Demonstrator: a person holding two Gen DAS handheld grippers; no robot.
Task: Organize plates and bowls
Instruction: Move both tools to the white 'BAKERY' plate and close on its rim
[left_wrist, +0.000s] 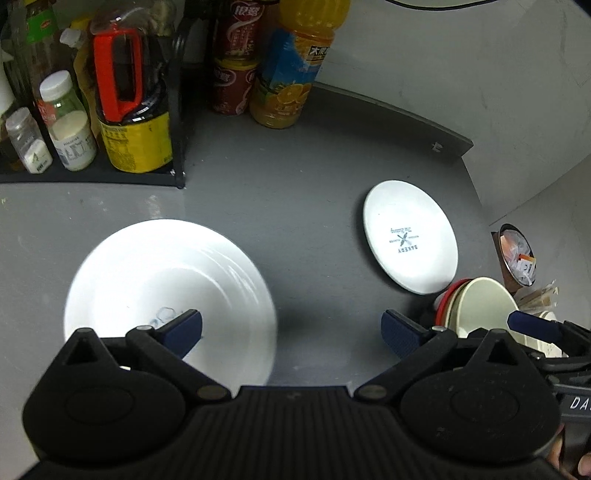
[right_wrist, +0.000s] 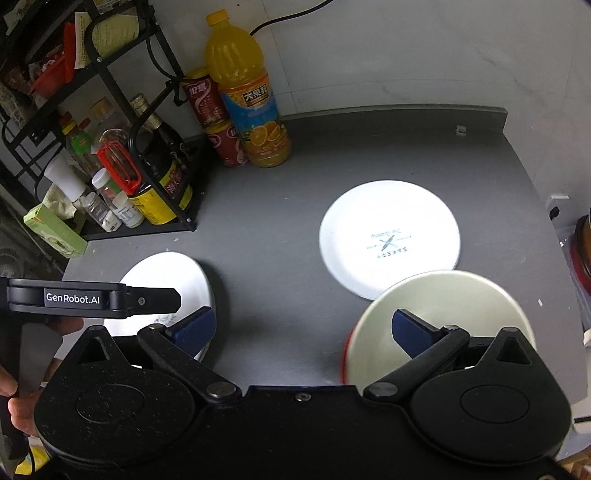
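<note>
**deskjockey:** Plates and bowls check, left wrist view first. What's showing?

**umi_fan:** Left gripper (left_wrist: 291, 330) is hanging wide open, gripping nothing. A white deep plate (left_wrist: 166, 291) is sitting on the grey table (left_wrist: 295, 206), right under its left finger (left_wrist: 183, 328). A flat plate with BAKERY print (left_wrist: 410, 236) is lying further off to the right. Only this view is catching the red rim behind the cream bowl (left_wrist: 480, 310), so that's looking like stacked bowls, tipped on edge.

**deskjockey:** And the right wrist?

**umi_fan:** Right gripper (right_wrist: 301, 332) is spread wide too. Its right finger (right_wrist: 410, 330) is sitting over the cream bowl's (right_wrist: 436, 325) inside, but I can't tell whether it's touching, and the other finger is well clear. This view is showing the whole orange juice bottle (right_wrist: 247, 96) and the upper shelves of the black rack (right_wrist: 122, 110). The BAKERY plate (right_wrist: 389, 236) is just beyond the bowl, with the deep plate (right_wrist: 166, 280) off left.
</note>
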